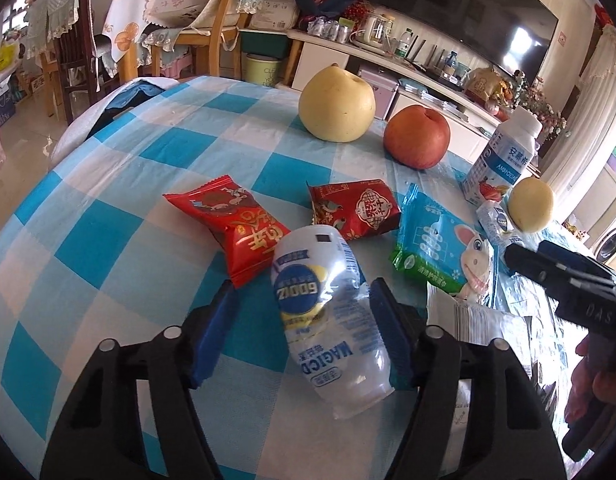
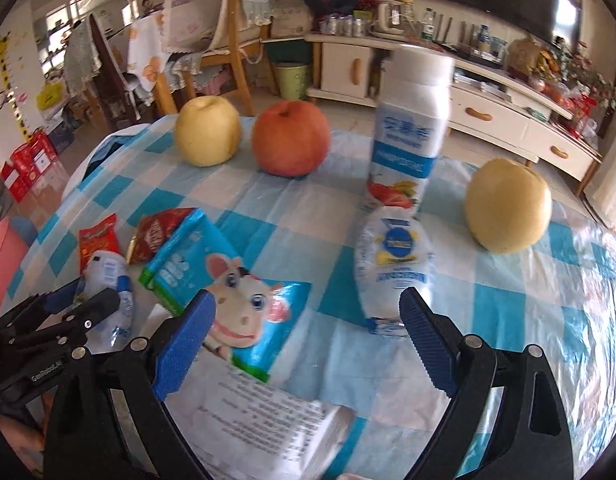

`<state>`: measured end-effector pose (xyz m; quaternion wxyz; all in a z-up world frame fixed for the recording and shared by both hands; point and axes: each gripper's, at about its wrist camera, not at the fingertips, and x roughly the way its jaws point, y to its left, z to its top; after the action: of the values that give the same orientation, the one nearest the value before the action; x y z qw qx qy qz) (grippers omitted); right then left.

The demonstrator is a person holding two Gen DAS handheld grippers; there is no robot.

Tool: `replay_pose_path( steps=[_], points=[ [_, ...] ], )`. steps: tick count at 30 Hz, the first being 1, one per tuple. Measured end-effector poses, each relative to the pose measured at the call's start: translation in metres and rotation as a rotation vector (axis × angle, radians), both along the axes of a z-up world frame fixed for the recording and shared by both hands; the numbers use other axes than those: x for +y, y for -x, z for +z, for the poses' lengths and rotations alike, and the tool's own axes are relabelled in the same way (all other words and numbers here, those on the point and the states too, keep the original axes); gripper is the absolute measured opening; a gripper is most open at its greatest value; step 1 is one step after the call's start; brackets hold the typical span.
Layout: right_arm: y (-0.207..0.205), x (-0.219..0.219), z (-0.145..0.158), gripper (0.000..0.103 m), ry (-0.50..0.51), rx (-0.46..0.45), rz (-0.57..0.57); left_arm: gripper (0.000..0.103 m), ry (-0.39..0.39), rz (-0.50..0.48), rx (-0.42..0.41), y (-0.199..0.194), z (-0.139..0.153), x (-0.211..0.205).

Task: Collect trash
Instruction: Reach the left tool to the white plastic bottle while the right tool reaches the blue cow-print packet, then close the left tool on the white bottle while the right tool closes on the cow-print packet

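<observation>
Left wrist view: the left gripper [image 1: 299,336] has its blue-padded fingers [image 1: 211,336] spread apart on either side of a crumpled clear plastic wrapper with blue and yellow print [image 1: 328,320]. The wrapper lies on the table with the blue-and-white checked cloth [image 1: 107,200], touching the right pad but apart from the left one. Only this view shows both red foil snack packets whole: one [image 1: 231,224] just left of the wrapper, the second [image 1: 356,208] behind it. Further back stand a large pale yellow pear [image 1: 337,106] and a red apple [image 1: 416,136], and to the right an upright white yoghurt bottle with a blue label [image 1: 502,156], a smaller yellow pear [image 1: 531,204] and a blue-green wet-wipe pack with a cartoon rabbit [image 1: 440,248]. The right gripper [image 1: 564,276] enters from the right edge; whether its fingers are apart cannot be told here.

Right wrist view: the right gripper [image 2: 308,344] shows its fingers wide apart and holding nothing. Just ahead of the right finger lies a second crumpled clear wrapper with a blue and yellow badge [image 2: 392,264], barely seen from the other side. A white printed sachet [image 2: 267,416] lies flat below the fingers, overlapped by the wipe pack. Counted here: two pears, one apple, one bottle, two clear wrappers, two red packets.
</observation>
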<state>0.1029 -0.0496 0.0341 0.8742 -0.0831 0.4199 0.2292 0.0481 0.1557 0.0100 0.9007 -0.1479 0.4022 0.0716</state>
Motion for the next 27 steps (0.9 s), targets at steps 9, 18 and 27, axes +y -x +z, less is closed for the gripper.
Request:
replay_pose_path(
  steps=[9,18,27],
  points=[
    [-0.003,0.059,-0.008,0.092,0.103,-0.002,0.16,0.055,0.026,0.011,-0.011,0.004,0.0,0.007],
    [-0.007,0.057,-0.021,0.087,0.134,0.048,0.184,0.056,0.003,-0.023,-0.001,0.007,0.001,0.007],
    [0.0,0.054,-0.023,0.06,0.166,0.029,0.191,0.073,-0.056,-0.078,0.025,0.004,0.0,-0.006]
  ],
)
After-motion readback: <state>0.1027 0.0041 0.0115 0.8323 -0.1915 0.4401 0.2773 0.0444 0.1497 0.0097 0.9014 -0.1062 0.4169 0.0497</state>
